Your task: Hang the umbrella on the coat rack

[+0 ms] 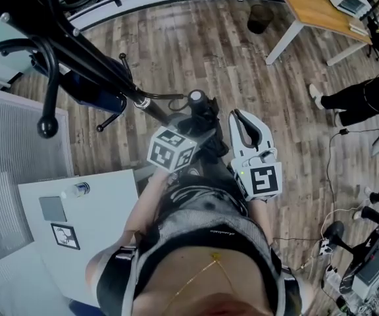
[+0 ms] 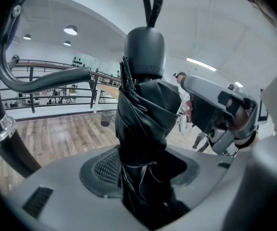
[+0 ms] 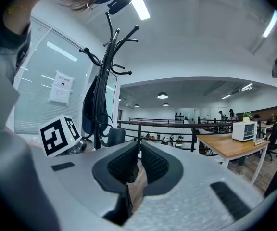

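My left gripper (image 1: 198,135) is shut on a folded black umbrella (image 1: 201,114), just in front of my body in the head view. In the left gripper view the umbrella (image 2: 143,114) stands upright between the jaws of that gripper (image 2: 138,165), rounded handle end up, a strap loop (image 2: 151,4) above it. The black coat rack (image 1: 77,48) leans across the upper left, and a curved hook (image 2: 42,81) of it lies left of the umbrella. My right gripper (image 1: 243,117) is beside the umbrella on the right. Its jaws (image 3: 139,150) are shut on nothing. The coat rack (image 3: 105,66) stands ahead-left of it.
A blue bag (image 1: 94,91) hangs low on the rack. A white panel (image 1: 104,209) lies on the floor at lower left. A wooden table (image 1: 311,5), a black bin (image 1: 260,17) and a person's legs (image 1: 351,101) are to the right, with cables at lower right.
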### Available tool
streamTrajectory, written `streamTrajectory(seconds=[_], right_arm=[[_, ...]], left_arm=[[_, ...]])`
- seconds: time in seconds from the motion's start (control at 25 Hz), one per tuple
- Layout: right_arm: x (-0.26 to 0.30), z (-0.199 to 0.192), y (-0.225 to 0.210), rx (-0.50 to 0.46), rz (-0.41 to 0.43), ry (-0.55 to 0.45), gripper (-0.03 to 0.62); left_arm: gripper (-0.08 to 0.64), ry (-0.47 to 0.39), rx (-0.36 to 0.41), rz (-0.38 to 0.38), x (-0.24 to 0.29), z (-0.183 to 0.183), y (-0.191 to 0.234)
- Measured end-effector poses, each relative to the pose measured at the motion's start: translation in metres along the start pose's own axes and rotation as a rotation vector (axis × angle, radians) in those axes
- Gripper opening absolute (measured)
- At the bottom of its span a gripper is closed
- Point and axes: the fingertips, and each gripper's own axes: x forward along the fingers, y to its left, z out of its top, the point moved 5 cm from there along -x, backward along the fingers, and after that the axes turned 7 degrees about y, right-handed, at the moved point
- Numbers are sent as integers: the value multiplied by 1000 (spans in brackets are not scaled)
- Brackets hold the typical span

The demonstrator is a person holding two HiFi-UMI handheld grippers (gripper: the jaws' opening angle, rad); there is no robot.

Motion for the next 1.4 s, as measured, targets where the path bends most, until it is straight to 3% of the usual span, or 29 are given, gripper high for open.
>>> streamTrajectory(seconds=[1.4], right_arm=[[2, -6, -5, 1, 7, 24, 32]], left_arm=[[229, 110, -51, 53, 35, -28, 34]])
